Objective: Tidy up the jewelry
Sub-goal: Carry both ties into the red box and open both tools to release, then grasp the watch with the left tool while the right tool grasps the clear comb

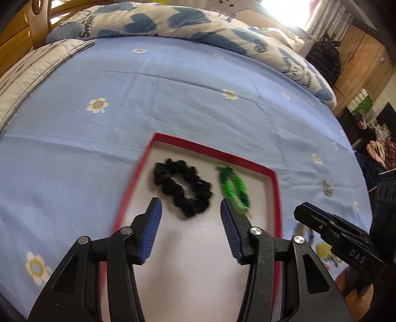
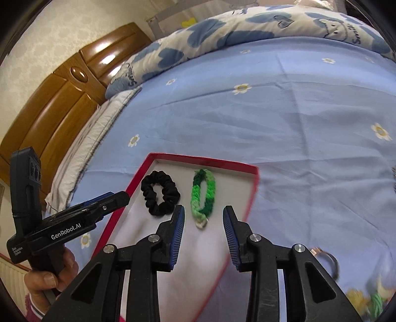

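A shallow red-rimmed tray [image 1: 210,151] [image 2: 203,158] with a white floor lies on the blue flowered bedsheet. Inside it, a black scrunchie [image 1: 196,205] [image 2: 171,196] lies on the left and a green braided bracelet [image 1: 241,190] [image 2: 210,188] on the right. My left gripper [image 1: 190,201] [image 2: 123,195] hovers open over the tray. The scrunchie's near end shows between its blue pads, which do not touch it. My right gripper [image 2: 204,208] [image 1: 303,209] is open too, and the bracelet's charm end shows between its pads, untouched.
A heart-print quilt [image 1: 148,22] is bunched along the far side of the bed. A wooden headboard [image 2: 61,104] stands at the left. Loose rings [image 2: 330,260] and colourful pieces [image 2: 371,299] lie on the sheet right of the tray. A person's hand [image 2: 44,275] holds the left gripper.
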